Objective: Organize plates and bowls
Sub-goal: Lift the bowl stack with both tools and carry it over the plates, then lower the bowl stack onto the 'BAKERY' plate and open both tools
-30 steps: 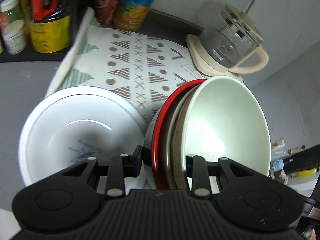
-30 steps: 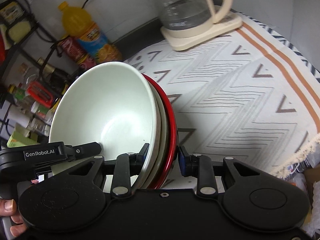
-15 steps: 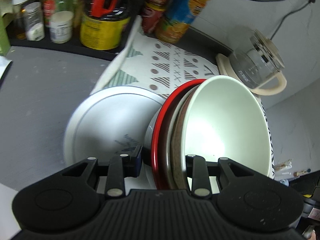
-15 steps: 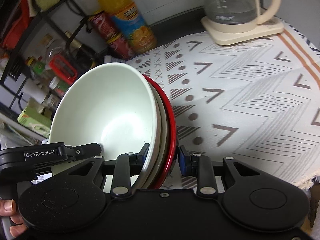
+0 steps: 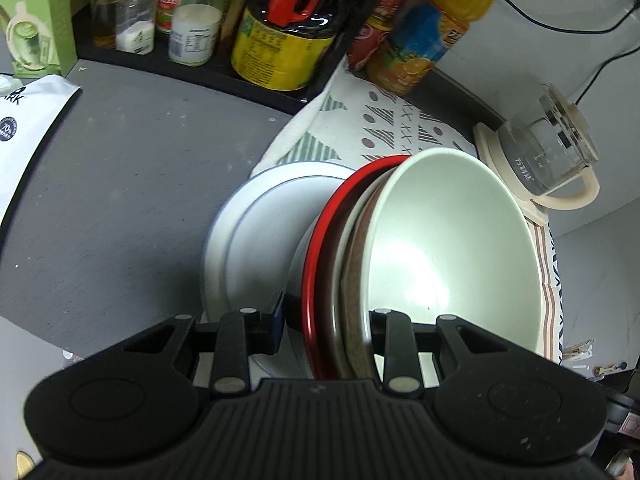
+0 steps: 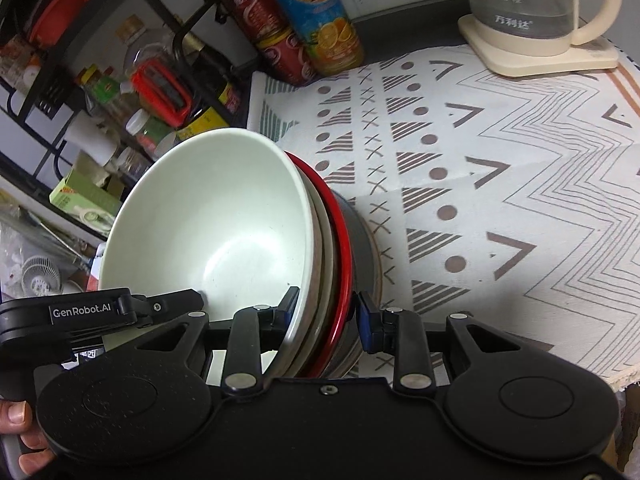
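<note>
While bare grey countertop (image 5: 120, 200) is left open beyond its left finger, the stack of nested bowls (image 5: 440, 248), glossy and round, is pinched at the rim by the left gripper (image 5: 326, 332); the opposite rim is clamped by the right gripper (image 6: 324, 312), above the patterned woven cloth (image 6: 500, 184).

"GenRobot.AI" on left claw (image 6: 200, 304); "70%" on white bag (image 5: 24, 120)
</note>
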`<state>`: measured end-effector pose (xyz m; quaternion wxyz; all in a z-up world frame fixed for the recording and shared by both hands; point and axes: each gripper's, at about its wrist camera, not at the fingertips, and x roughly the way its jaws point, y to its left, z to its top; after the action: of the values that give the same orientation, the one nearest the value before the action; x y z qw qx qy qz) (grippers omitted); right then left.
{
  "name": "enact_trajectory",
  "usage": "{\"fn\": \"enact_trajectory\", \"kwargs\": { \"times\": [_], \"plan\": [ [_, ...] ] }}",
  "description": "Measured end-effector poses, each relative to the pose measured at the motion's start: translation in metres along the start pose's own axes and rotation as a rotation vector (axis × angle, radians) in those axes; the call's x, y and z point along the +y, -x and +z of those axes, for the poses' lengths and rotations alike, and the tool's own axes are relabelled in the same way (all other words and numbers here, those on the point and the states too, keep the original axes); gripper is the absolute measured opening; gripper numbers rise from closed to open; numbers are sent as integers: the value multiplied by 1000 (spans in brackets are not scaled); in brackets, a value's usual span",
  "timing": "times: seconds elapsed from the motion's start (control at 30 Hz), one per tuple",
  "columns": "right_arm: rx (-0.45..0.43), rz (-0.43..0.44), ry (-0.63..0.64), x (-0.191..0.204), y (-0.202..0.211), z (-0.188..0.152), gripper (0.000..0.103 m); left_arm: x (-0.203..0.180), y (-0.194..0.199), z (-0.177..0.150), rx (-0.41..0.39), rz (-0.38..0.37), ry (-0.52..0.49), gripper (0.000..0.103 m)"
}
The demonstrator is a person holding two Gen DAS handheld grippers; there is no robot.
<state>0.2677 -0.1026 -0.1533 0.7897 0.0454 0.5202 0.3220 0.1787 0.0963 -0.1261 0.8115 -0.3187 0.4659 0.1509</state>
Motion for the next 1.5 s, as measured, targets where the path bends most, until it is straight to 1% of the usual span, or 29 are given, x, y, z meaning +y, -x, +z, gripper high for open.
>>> {"fn": "enact_trajectory", "kwargs": {
  "times": [0.27,0.43,0.7,0.87,1.07,1.2,1.33,1.43,1.5],
  "plan": [
    [26,-5,8,12,-12,2,29,14,-5,6,10,7,17,29],
    [33,-12,2,16,-19,4,29,20,-10,13,24,5,11,29],
    [39,-35,-21,15,-31,8,29,23,-25,26,61,-11,-20,30],
    [22,-50,-11,18,-31,11,29,24,-31,33,85,-36,-57,30],
    [15,-48,-33,18,-31,11,34,25,-36,37,111,-58,-99,31],
    [4,-53,-53,16,-30,9,35,25,-39,41,122,-75,-117,31],
    [-10,-71,-34,19,-31,9,36,21,-40,43,114,-71,-170,32],
    [-13,-83,1,24,-31,8,40,20,-42,44,125,-74,-199,33],
    [-21,-79,7,27,-29,9,46,19,-43,45,132,-72,-216,33]
  ]
}}
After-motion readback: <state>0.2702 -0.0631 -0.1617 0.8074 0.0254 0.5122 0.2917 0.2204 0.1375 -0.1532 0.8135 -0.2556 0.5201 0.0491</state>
